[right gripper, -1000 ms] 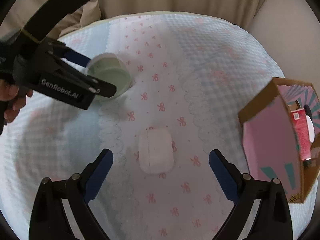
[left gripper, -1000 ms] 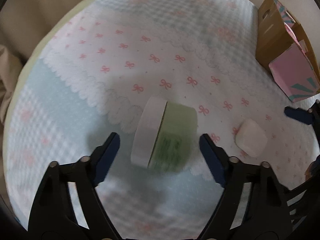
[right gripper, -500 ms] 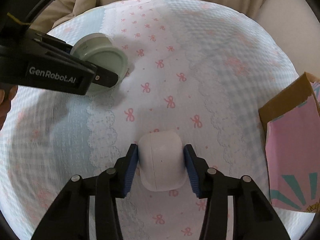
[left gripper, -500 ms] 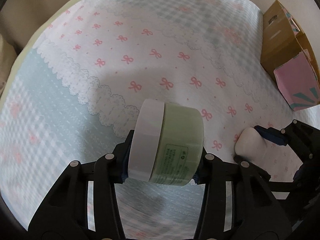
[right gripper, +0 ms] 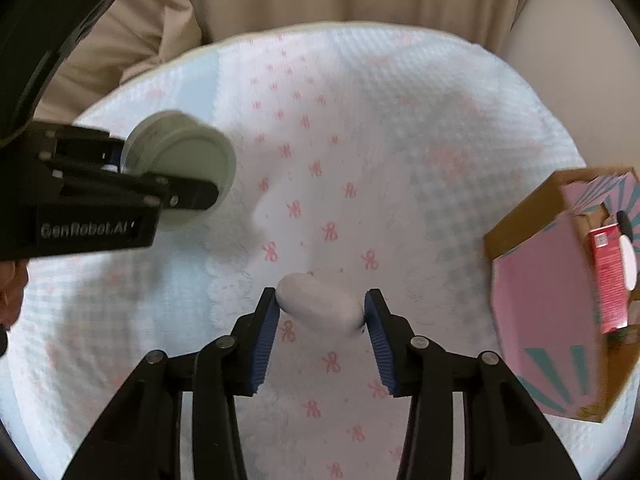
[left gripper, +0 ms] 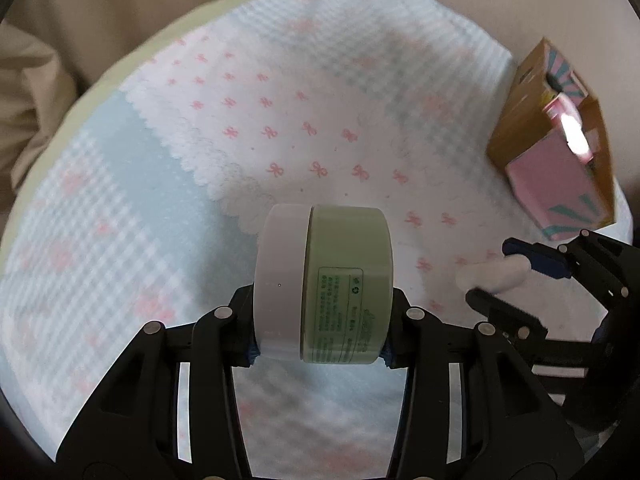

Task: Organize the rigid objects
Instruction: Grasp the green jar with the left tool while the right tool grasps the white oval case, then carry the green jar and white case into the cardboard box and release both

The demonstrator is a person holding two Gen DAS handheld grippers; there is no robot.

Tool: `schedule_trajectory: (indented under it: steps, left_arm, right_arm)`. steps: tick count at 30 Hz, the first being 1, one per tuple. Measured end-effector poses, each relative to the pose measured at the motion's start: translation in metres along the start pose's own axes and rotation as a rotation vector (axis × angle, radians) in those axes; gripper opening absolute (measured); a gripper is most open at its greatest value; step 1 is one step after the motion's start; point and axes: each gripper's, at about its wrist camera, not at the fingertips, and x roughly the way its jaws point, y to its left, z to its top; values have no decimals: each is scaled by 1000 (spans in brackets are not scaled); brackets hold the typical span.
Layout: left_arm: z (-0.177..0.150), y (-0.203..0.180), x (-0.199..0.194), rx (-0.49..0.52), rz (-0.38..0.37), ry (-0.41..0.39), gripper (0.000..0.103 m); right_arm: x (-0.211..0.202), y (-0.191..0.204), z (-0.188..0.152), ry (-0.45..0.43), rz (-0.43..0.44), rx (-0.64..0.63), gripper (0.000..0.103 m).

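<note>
A pale green jar [left gripper: 344,280] with a white lid lies on its side between the pads of my left gripper [left gripper: 320,346]. The jaws are still closing tight on it, and it hangs above the cloth. From the right wrist view the same jar [right gripper: 188,160] shows in the left gripper [right gripper: 168,196] at the upper left. A small white rounded case [right gripper: 320,306] sits tilted between the blue pads of my right gripper [right gripper: 322,318], whose jaws are closing on it. In the left wrist view that case [left gripper: 492,276] and the right gripper [left gripper: 516,276] are at the right.
A white cloth [left gripper: 280,120] with pink bows and blue checks covers a round padded surface. An open pink and brown cardboard box [right gripper: 552,300] with a red packet [right gripper: 606,276] inside stands at the right edge. Beige fabric lies beyond the far edge. A hand [right gripper: 12,292] shows at the left.
Both grippers went from wide open to closed, the left on the jar and the right on the white case. The jar has risen off the cloth, and the case has tipped in the pads.
</note>
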Motion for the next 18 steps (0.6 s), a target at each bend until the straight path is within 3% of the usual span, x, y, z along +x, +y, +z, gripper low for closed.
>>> schedule_trajectory:
  steps: [11, 18]
  left_arm:
    - [-25, -35, -139, -93, 53, -137, 39]
    - [-34, -70, -210, -153, 34, -217, 39]
  right_arm:
    - [-123, -20, 10, -80, 159, 54, 40]
    - [-205, -52, 14, -111, 186, 77, 40]
